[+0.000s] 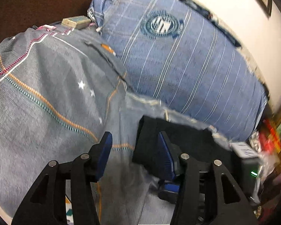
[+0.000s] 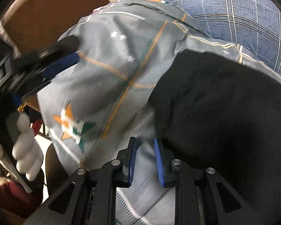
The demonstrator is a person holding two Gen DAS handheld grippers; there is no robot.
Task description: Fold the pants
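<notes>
The black pants (image 2: 224,103) fill the right half of the right wrist view, lying bunched on a grey bedspread (image 2: 106,61) with orange and teal stitched lines and small white stars. In the left wrist view only a dark fold of the pants (image 1: 189,136) shows, lower centre-right, just below the big blue striped pillow (image 1: 178,56) that takes up the upper right of the frame.

The left gripper (image 1: 135,155) has its jaws spread wide, with bare bedspread between the blue pads; its right pad lies against the edge of the black fabric. The right gripper (image 2: 145,159) has its jaws parted by a narrow gap, nothing pinched in it, only striped grey cloth showing behind; the pants lie just to the right of its right pad.

At the left edge of the right wrist view, a white-gloved hand (image 2: 26,146) holds the other gripper. A small flat box (image 1: 75,21) rests at the upper left, beside the pillow's corner.
</notes>
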